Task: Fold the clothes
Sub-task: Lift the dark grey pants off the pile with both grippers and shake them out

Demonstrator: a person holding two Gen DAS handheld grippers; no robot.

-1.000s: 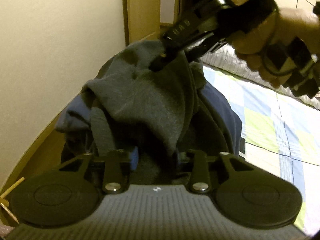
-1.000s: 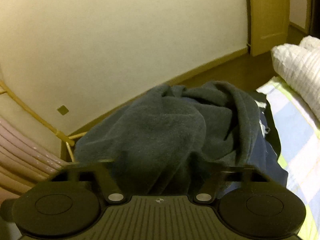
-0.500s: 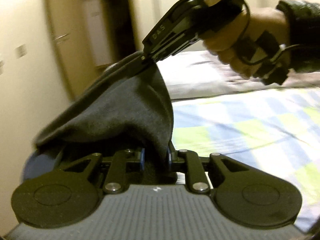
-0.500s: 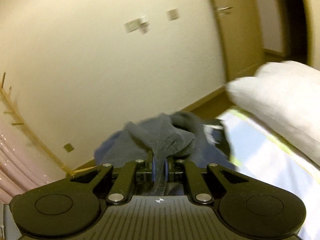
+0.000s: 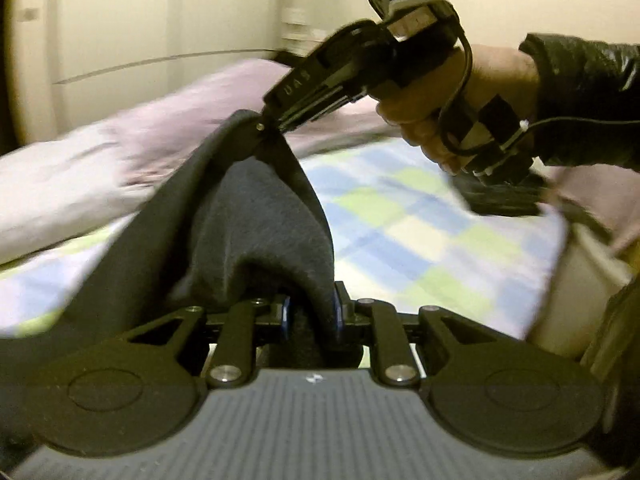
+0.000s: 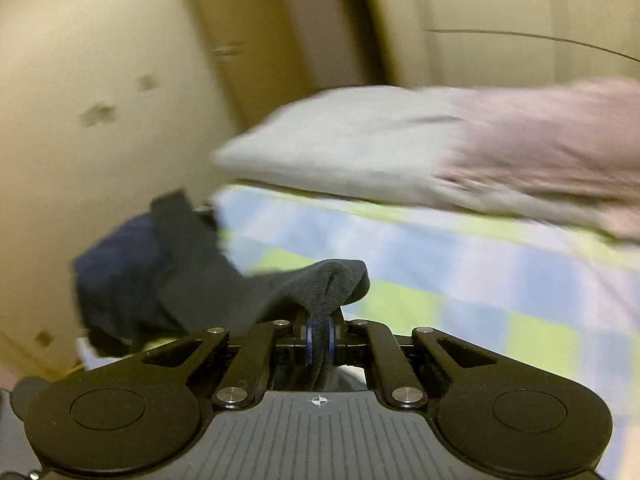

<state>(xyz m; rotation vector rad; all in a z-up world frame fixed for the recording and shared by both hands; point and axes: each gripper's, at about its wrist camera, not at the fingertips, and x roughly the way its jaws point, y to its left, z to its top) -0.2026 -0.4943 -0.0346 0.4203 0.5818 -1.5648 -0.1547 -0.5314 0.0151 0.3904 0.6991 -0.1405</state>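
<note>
Soft, limp dark fleece garment (image 5: pixel 256 220), pinched at its edge by left gripper (image 5: pixel 310 314) and right gripper (image 6: pixel 319 334), sags above the checked bedsheet (image 5: pixel 400 240).

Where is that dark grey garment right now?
The dark grey garment hangs between both tongs, lifted above the checked bedsheet, with the pillows behind.

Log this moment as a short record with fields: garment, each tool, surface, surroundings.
garment: dark grey fleece garment, lifted and stretched between both tools
left tool: shut on a fold of the garment
right tool: shut on a bunched edge of the garment
surface: bed with blue, green and white checked sheet
pile: dark blue clothes at the bed's edge by the wall
bedding: pale pillow and pinkish quilt at the far side
image: blurred
</note>
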